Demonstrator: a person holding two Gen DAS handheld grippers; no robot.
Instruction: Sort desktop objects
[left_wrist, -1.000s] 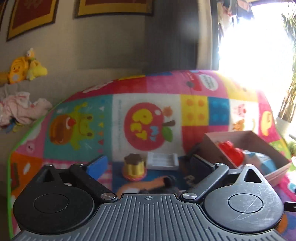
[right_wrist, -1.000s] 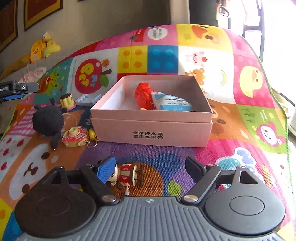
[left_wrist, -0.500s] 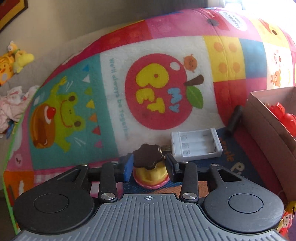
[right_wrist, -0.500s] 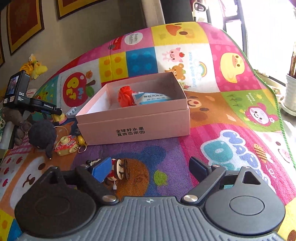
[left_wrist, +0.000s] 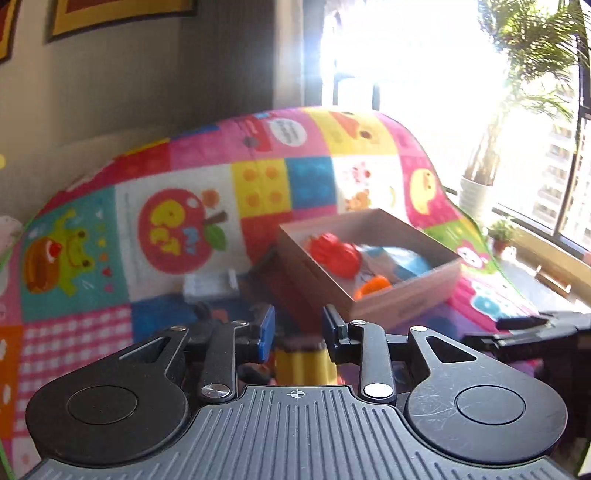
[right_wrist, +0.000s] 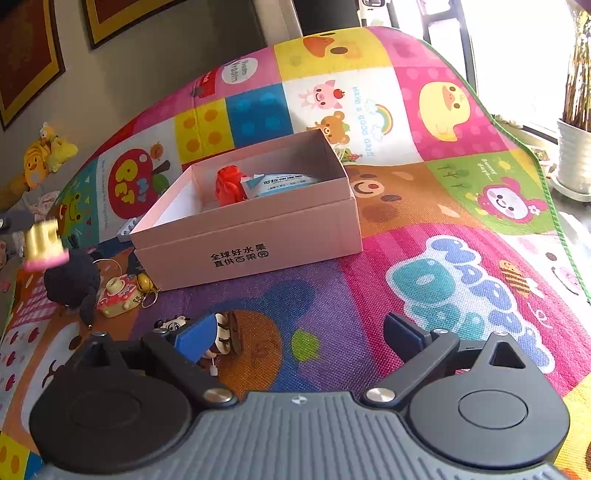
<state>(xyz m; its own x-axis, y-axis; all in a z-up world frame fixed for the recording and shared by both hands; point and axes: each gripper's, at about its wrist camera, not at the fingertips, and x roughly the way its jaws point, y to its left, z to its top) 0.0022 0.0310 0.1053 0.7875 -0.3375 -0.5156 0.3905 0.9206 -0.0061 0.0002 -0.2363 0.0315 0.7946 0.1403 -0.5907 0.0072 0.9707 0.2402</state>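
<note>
Pudding toy (left_wrist: 300, 363) clamped in left claw (left_wrist: 298, 332), lifted off play mat (left_wrist: 177, 317), just short of pink box (left_wrist: 388, 295); right claw (right_wrist: 297, 339) opening, nothing between pads, small figurine (right_wrist: 225, 332) beside its blue pad

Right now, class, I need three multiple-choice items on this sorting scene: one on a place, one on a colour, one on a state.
1. Where is the red toy?
A. in the pink box
B. on the mat beside it
C. under the black plush

2. What colour is the pudding toy's body?
A. green
B. yellow
C. white

3. How is the left hand-held gripper?
A. wide open
B. shut on nothing
C. shut on the pudding toy

Answers: 1 A, it lies inside the box walls. 2 B, yellow shows between the pads. 3 C, both pads press its sides.
</note>
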